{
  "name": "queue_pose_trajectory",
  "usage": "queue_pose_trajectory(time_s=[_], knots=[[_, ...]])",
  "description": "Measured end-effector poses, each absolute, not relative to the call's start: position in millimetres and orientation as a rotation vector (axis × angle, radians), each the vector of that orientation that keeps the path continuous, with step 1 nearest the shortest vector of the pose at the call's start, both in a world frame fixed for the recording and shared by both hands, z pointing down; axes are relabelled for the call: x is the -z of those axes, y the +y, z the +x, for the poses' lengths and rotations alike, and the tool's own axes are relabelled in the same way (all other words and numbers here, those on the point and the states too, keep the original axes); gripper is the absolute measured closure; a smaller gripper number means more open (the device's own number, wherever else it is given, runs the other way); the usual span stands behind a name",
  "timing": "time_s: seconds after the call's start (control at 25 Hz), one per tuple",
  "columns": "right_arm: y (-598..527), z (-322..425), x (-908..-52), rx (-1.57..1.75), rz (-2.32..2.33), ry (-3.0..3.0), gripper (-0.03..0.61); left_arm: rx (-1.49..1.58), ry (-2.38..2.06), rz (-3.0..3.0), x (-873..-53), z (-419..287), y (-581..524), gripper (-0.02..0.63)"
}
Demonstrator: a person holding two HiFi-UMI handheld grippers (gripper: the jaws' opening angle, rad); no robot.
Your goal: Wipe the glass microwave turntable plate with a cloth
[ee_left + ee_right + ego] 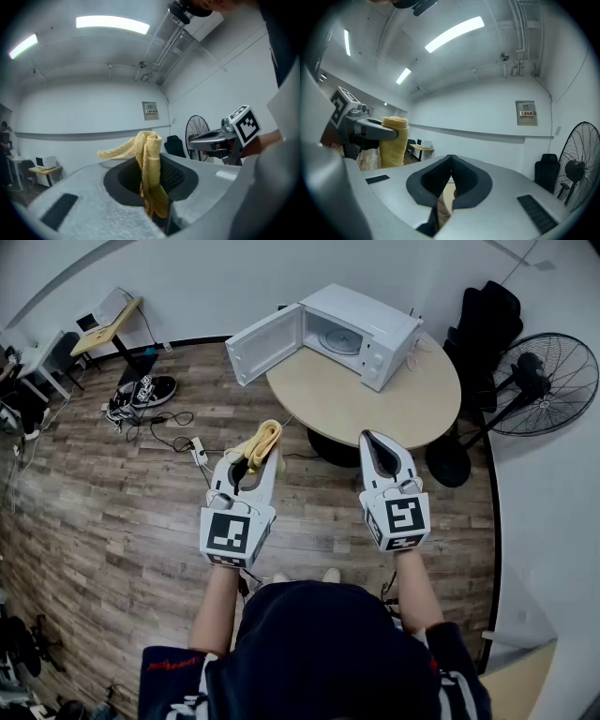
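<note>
Our left gripper pinches the soft, limp yellow cloth; our right gripper has its jaws pressed together, empty. The glass turntable plate lies inside the open microwave at the far edge of the round table; we judge it slippery, breakable, best held by its rim

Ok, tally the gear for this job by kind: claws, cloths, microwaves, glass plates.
claws: 2, the left claw and the right claw
cloth: 1
microwave: 1
glass plate: 1
total: 5
</note>
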State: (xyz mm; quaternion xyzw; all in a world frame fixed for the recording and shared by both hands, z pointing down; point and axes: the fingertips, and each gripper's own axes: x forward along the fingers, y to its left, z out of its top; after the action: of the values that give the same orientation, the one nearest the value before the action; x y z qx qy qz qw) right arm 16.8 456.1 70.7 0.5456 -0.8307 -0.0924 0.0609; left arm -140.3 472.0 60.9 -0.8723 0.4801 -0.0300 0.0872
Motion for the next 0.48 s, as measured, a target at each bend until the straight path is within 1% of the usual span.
queue_pose_trajectory(time_s=[0.48], knots=[[459.5, 27.5, -76.7, 0.264, 1.628, -2.552, 0.569, 0.122, 1.438, -2.615, -71.3, -123.6, 470.3, 0.554]])
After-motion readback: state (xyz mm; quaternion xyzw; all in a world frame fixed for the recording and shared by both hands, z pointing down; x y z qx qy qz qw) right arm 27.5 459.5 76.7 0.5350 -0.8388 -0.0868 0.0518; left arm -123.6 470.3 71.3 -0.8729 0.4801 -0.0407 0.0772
